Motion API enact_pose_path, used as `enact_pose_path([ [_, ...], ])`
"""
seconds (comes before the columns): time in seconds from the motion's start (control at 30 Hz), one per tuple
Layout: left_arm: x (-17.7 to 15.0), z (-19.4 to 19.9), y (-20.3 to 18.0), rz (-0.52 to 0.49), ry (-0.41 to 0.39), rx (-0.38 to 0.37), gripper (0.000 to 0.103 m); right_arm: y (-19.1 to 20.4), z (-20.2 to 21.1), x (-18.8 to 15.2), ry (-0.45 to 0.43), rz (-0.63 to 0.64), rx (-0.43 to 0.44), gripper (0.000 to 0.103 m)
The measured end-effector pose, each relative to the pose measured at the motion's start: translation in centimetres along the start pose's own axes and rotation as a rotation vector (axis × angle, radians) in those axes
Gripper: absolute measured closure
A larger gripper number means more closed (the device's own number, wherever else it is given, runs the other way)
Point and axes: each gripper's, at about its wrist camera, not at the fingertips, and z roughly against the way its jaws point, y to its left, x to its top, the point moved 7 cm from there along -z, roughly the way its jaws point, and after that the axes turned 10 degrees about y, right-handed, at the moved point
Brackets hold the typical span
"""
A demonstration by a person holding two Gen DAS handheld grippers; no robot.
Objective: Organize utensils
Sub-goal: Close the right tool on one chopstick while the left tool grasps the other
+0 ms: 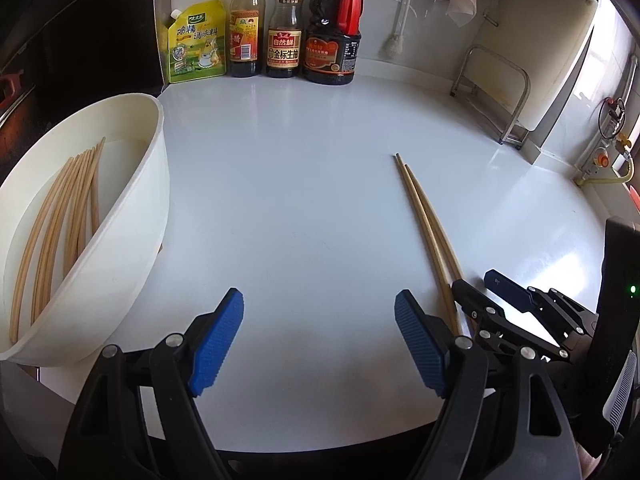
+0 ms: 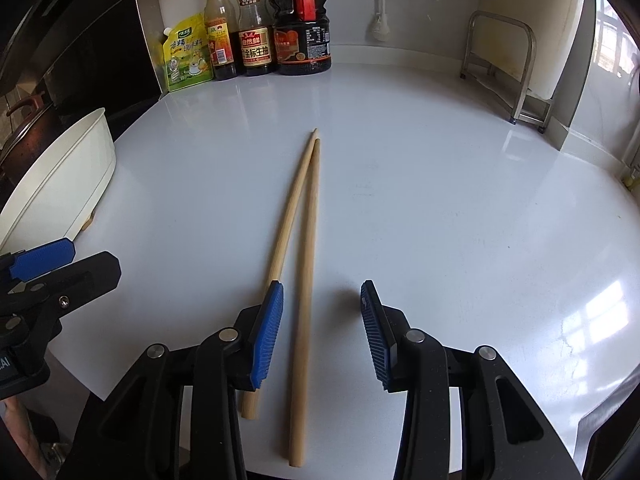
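Two wooden chopsticks [image 2: 306, 240] lie side by side on the white counter [image 2: 440, 200], tips pointing away. My right gripper [image 2: 322, 332] is open and low over their thick ends; one chopstick lies between its blue pads, the other passes under the left pad [image 2: 266, 332]. In the left wrist view the same chopsticks [image 1: 426, 232] lie to the right, and the right gripper [image 1: 480, 288] shows beside them. My left gripper [image 1: 318, 344] is open and empty above bare counter. A white tub [image 1: 132, 216] at the left holds several chopsticks [image 1: 60, 220].
A seasoning pouch [image 1: 196, 42] and three sauce bottles [image 1: 284, 24] stand along the back wall. A metal rack [image 1: 496, 92] stands at the back right. A dark stove area with a pot [image 2: 24, 136] lies left of the counter.
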Motion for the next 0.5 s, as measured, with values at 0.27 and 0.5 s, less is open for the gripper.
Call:
enact_pose_path([
  [0.27, 0.1, -0.3, 0.4, 0.014, 0.004, 0.010, 0.027, 1.8, -0.4, 0.3, -0.003, 0.056, -0.024, 0.064],
  [0.5, 0.7, -1.1, -0.5, 0.006, 0.014, 0.008, 0.027, -0.4, -0.2, 0.3, -0.007, 0.000, -0.049, 0.092],
])
